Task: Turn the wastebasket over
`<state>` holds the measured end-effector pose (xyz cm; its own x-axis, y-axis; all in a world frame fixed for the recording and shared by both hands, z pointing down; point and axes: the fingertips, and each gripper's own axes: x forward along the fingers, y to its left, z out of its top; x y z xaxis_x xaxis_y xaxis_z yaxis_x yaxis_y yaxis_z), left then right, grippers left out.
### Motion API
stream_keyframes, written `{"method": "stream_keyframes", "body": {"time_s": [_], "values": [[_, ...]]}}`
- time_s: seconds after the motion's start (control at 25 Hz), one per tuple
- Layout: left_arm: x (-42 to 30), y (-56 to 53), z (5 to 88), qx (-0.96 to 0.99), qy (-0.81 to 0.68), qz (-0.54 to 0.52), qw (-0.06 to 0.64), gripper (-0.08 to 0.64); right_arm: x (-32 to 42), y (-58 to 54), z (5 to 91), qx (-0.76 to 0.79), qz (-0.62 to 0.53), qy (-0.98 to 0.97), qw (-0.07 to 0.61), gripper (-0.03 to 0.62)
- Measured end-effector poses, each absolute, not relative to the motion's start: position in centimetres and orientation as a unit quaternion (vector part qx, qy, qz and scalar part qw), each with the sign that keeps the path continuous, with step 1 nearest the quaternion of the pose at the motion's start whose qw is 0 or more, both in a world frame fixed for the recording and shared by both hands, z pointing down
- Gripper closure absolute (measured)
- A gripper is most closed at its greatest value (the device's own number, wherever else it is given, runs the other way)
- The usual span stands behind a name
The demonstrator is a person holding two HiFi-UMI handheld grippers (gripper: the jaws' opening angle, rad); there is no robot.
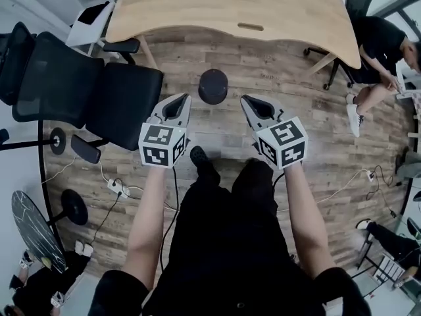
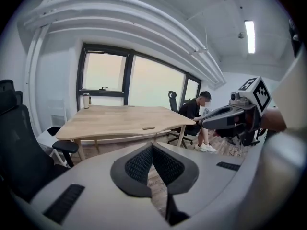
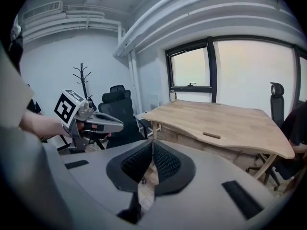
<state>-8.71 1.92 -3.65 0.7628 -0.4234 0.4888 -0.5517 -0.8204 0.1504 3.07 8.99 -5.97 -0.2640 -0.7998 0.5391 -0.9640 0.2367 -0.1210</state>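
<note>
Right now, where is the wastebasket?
In the head view the wastebasket sits on the floor near the front edge of the wooden table, centred ahead of the left hand-held gripper and right hand-held gripper.

Floor: grey-brown wood planks (image 1: 316, 130) | Furniture: pale wooden table (image 1: 230, 5) with a curved front edge; black office chair (image 1: 125, 104) to its left; coat stand (image 3: 82, 78) against the wall | Walls: white walls (image 3: 53, 56) | Windows: dark-framed windows (image 2: 153, 87) behind the table, bright | Light: ceiling strip light (image 2: 250, 36), lit
</note>
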Motion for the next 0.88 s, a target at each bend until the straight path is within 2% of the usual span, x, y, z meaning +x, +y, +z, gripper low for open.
{"method": "stream_keyframes", "body": {"time_s": [0.6,0.88], "values": [[-5.2,3.7,5.0,0.867,-0.354,0.222,0.272,0.543,5.2,5.2,2.2,0.479,0.276,-0.803,0.224,0.558],[-4.6,1.2,10.2,0.832,-0.421,0.189,0.307,0.543,5.5,2.7,9.5,0.445,0.293,-0.812,0.239,0.558]]}}
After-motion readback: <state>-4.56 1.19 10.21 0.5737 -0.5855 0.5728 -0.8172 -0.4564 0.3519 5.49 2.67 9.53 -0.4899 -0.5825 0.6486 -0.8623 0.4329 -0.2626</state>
